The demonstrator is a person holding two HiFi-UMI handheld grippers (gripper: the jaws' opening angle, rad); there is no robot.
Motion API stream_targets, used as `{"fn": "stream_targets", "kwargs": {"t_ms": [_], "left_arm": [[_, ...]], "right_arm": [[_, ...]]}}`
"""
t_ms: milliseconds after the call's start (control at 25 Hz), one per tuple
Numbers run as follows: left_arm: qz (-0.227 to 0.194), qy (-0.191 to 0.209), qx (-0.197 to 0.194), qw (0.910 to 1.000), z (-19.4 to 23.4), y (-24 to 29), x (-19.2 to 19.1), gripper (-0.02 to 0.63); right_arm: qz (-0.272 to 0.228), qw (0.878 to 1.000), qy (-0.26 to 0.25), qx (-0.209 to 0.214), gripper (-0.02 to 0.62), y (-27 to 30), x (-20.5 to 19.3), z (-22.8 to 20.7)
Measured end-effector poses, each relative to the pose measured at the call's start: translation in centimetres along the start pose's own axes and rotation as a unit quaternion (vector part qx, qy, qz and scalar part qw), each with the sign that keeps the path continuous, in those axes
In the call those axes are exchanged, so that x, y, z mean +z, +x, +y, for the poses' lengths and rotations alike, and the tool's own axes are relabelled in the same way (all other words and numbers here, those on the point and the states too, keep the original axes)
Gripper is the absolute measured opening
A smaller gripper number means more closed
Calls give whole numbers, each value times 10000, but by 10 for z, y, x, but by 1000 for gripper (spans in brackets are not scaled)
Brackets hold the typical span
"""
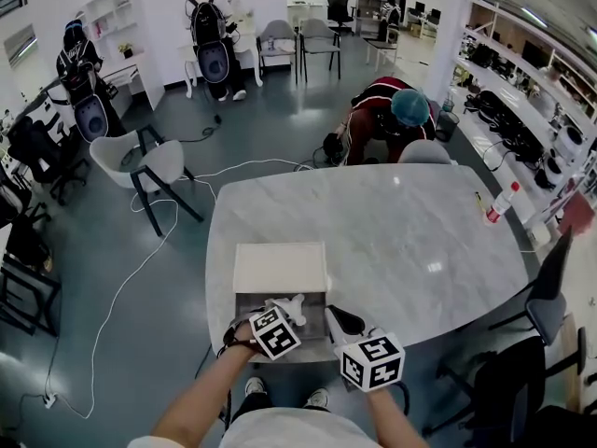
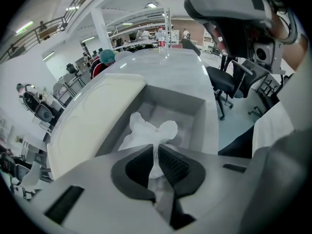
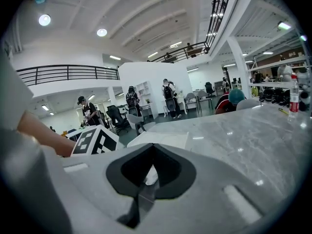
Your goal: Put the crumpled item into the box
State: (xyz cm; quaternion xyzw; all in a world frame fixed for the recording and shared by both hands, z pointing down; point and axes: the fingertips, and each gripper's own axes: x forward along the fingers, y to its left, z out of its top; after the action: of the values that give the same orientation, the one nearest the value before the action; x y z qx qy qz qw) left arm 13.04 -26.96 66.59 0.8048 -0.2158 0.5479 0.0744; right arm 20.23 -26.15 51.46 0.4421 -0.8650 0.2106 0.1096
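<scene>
An open grey box point(image 1: 244, 301) sits at the table's near edge, its white lid point(image 1: 280, 267) folded back beyond it. The crumpled white item point(image 1: 291, 305) hangs over the box's inside. My left gripper point(image 1: 284, 315) is shut on it. In the left gripper view the item point(image 2: 148, 133) spreads out from the closed jaws of the left gripper point(image 2: 156, 149), above the box's grey wall point(image 2: 197, 112) and beside the lid point(image 2: 95, 118). My right gripper point(image 1: 332, 315) hovers just right of the box, shut and empty; its view shows the right gripper point(image 3: 153, 150) with tips together.
The marble table point(image 1: 401, 241) stretches away beyond the box. A bottle with a red cap point(image 1: 501, 202) stands near its right edge. A person in a teal cap point(image 1: 401, 110) crouches at the far side. Chairs point(image 1: 154, 166) point(image 1: 550, 297) flank the table.
</scene>
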Motion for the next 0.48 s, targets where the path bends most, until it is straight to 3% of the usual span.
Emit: {"fn": "stream_targets", "kwargs": {"t_ms": [480], "left_arm": [[-220,-213,-99,9995,-4,-9,0,37]], "right_arm": [[8,10000,-5,-60,5,-7,-3,7]]}}
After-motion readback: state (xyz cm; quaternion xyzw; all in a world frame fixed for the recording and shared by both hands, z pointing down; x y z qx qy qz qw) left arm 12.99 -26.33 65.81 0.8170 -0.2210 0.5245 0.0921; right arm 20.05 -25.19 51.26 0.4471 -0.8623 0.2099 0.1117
